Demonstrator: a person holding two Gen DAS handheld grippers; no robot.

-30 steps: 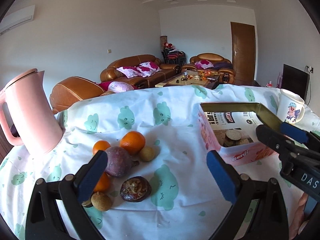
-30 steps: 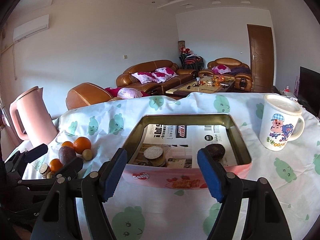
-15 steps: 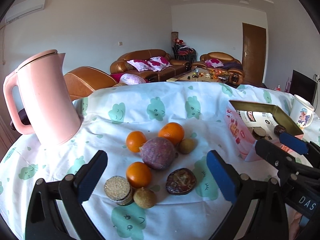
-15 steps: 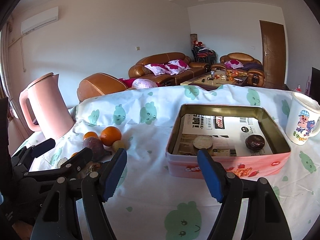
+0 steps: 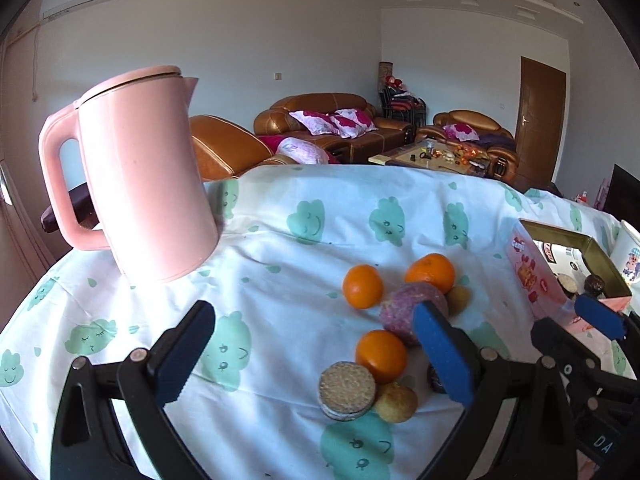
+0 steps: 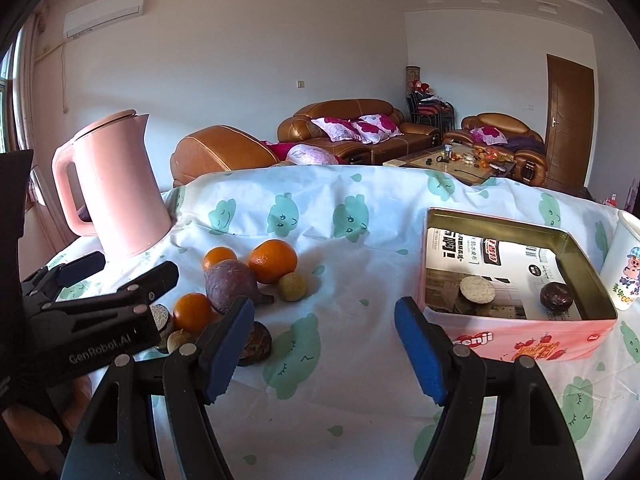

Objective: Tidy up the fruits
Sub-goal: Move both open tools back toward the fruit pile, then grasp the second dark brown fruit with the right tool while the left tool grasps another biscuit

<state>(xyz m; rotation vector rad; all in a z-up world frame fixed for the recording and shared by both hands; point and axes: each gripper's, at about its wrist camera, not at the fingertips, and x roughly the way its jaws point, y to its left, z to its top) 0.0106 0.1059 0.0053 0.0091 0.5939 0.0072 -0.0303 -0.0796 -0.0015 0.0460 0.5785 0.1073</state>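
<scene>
The left gripper [image 5: 314, 350] hovers low over the surface [image 5: 280, 248] with its 2 blue-padded fingers spread wide and nothing between them; only bare cloth printed with green clouds lies in the gap. The right gripper [image 6: 324, 350] is likewise spread, empty, and aimed at the stretch of cloth between the fruit pile and the tin.

Nearest the left gripper, just beside its right finger, lie a round ridged biscuit [image 5: 347, 390] and a small tan fruit [image 5: 397, 402], touching each other. Right behind them sits 1 orange [image 5: 381, 356]. A dark, wrinkled halved fruit [image 6: 256, 345] lies by the left finger of the right gripper, partly hidden by it.

Further back rests a large purple fruit [image 5: 408, 308], with 2 more oranges behind it, 1 to the left [image 5: 363, 286] and 1 to the right [image 5: 431, 274]. A second small tan fruit [image 6: 293, 287] lies just beside the right orange.

To the right, well apart from the pile, stands the pink tin [image 6: 520, 344], open on top and lined with printed paper. Inside it are a stack of round biscuits [image 6: 476, 292] and 1 dark round fruit [image 6: 556, 297], apart from each other. A white cartoon mug [image 6: 624, 268] stands just beyond the tin's right side.

At the far left of the surface a pink kettle [image 5: 140, 176] stands upright, lid closed. Beyond it are brown leather sofas [image 6: 352, 128] with pink cushions.
</scene>
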